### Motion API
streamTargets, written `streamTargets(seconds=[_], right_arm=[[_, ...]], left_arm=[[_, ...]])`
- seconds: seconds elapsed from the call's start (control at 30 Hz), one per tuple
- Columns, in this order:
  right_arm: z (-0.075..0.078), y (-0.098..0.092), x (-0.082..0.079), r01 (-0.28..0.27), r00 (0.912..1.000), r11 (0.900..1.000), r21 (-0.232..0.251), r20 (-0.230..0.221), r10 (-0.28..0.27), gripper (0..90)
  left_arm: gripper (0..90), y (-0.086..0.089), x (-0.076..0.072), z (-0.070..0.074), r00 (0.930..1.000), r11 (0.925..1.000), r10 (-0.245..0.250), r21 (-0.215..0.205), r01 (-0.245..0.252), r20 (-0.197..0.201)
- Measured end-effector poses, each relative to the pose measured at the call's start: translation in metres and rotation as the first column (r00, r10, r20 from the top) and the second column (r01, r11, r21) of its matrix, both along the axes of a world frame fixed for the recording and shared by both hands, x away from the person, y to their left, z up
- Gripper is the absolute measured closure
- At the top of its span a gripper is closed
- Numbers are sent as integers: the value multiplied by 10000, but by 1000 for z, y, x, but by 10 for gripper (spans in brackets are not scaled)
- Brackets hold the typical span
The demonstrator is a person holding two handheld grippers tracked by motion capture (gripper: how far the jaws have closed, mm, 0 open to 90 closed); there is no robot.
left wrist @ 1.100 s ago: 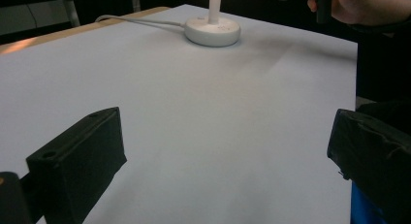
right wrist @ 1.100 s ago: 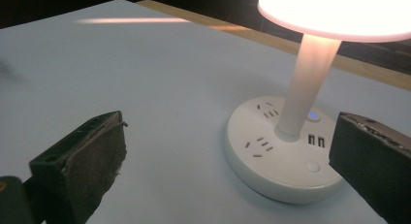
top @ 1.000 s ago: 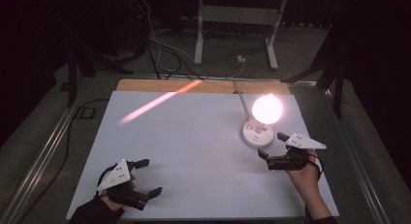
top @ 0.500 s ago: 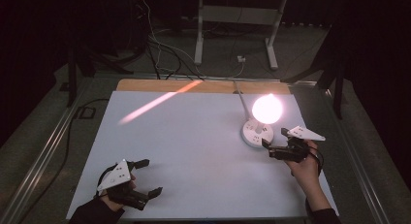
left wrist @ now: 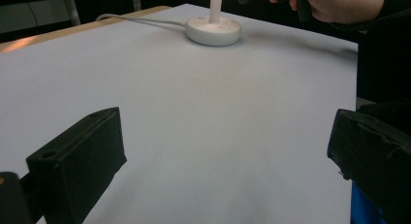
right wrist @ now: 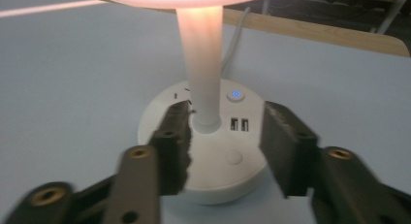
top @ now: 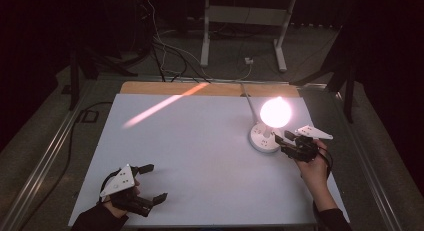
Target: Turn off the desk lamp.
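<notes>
white lamp (top: 265,136) sits at the table's (top: 200,156) far right side, lit. my right gripper (right wrist: 225,151) has its fingers spread around its stiff post, best there. left gripper (top: 142,188) spread too.

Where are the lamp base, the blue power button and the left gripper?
lamp base (right wrist: 213,170), right gripper view, on the white top of the round base.
blue power button (right wrist: 235,94), right gripper view, on the lit button.
left gripper (top: 154,183), high view, midway between its open jaws.
</notes>
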State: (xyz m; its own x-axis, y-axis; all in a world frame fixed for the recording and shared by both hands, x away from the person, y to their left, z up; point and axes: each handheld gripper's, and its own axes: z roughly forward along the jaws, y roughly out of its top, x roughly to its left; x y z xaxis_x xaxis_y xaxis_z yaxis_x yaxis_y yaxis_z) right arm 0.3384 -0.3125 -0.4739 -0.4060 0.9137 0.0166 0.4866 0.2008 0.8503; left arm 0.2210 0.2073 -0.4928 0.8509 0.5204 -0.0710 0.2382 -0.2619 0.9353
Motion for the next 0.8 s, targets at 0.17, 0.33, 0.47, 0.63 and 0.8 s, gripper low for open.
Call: streamTargets(seconds=[0.17, 0.33, 0.47, 0.63, 0.8], right_arm=[[-3, 0, 4, 144, 9999, 9993, -350, 75, -142, 736], [-6, 1, 8, 124, 9996, 9991, -396, -264, -135, 800], [-10, 2, 11, 147, 9989, 9986, -511, -428, -169, 836], [-13, 4, 15, 111, 9974, 9985, -533, -708, -148, 852], [-18, 8, 20, 215, 9953, 9961, -855, -926, -294, 875]], left_arm=[[7, 0, 0, 0, 10000, 10000, -12, 19, 12, -19], [7, 0, 0, 0, 10000, 10000, 10, 31, -10, -21], [6, 0, 0, 0, 10000, 10000, -6, 13, 6, 1], [6, 0, 0, 0, 10000, 10000, -1, 25, 1, 6], [7, 0, 0, 0, 10000, 10000, 7, 50, -7, 1]])
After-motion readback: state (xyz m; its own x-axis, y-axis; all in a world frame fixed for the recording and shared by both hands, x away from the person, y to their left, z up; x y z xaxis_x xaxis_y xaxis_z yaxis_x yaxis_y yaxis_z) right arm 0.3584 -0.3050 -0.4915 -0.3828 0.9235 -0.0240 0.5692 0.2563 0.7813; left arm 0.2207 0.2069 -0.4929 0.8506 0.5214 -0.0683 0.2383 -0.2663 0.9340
